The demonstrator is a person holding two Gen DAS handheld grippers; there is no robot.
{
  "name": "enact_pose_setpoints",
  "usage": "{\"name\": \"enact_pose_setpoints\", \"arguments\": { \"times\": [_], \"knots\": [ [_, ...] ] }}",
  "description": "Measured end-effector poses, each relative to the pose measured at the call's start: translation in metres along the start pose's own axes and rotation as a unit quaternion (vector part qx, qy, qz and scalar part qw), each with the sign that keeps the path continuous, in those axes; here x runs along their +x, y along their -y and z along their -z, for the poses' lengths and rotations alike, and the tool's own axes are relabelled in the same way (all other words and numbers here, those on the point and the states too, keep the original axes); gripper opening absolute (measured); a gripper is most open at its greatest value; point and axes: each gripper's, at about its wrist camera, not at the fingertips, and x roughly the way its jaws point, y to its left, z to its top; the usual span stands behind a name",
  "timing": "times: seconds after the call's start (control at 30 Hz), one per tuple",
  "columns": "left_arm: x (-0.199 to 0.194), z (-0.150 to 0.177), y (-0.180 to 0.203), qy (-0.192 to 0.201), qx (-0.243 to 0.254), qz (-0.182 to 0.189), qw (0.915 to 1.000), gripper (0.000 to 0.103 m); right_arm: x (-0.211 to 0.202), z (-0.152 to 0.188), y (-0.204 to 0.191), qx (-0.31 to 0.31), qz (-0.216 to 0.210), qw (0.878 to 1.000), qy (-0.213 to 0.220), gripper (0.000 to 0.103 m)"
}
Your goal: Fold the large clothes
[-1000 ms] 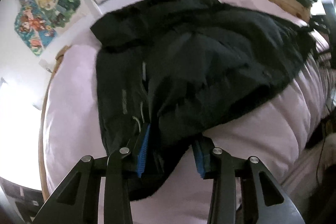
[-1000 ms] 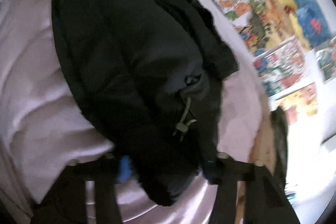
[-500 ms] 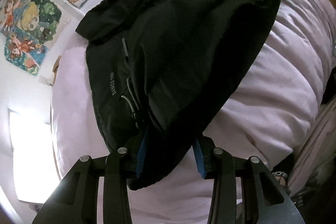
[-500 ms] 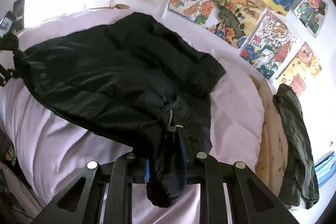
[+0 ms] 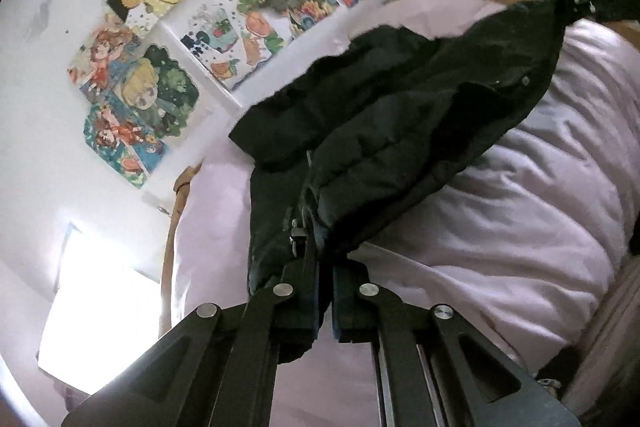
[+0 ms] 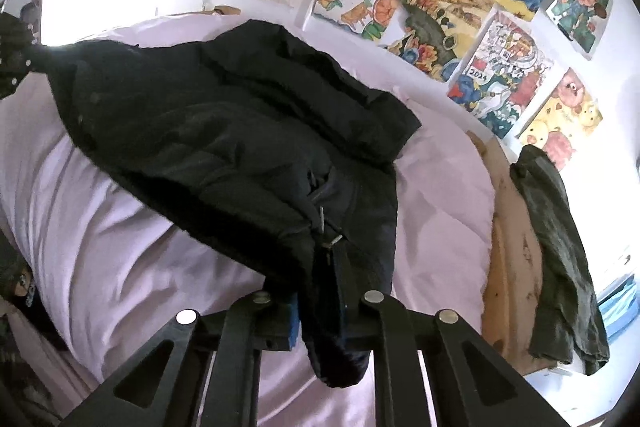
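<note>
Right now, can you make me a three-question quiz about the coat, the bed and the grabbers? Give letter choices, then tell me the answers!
1. Where does the olive-green garment lie?
A. on the wooden board at the end of the bed
B. on the floor
C. on top of the black jacket

2. What colour is the duvet under the jacket?
A. bright yellow
B. pale pink
C. dark blue

3. What is the left gripper doing?
A. wide open above the bed
B. clamped on the jacket's edge
C. holding a poster

Answers:
1. A: the olive-green garment drapes over the wooden board.
2. B: the duvet shows pale pink all round the black jacket.
3. B: the left gripper has its fingers together with jacket fabric pinched between them.
</note>
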Motion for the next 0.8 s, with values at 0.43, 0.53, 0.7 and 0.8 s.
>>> {"name": "enact_pose_setpoints", "arguments": {
  "times": [0.43, 0.53, 0.7, 0.8],
  "knots": [
    [-0.028, -0.081, -0.049, 0.026, -0.113, -0.026, 0.9930, 0.003, -0.035, -0.053, 0.036, 0.045, 0.005, 0.998, 0.046, 0.013],
    [-0.013, -0.114, -0.076, 0.021, -0.156, -0.037, 0.9869, 0.003, -0.023, -0.082, 0.059, 0.051, 0.024, 0.997, 0.060, 0.013],
    [0.025, -0.166, -0.115, 0.022, -0.169, -0.077, 0.9824, 0.003, 0.005, -0.133, 0.092, 0.067, 0.056, 0.993, 0.080, 0.013],
    [0.056, -0.189, -0.133, 0.020, -0.173, -0.101, 0.9795, 0.003, 0.028, -0.161, 0.117, 0.085, 0.062, 0.991, 0.081, 0.013]
  ]
}}
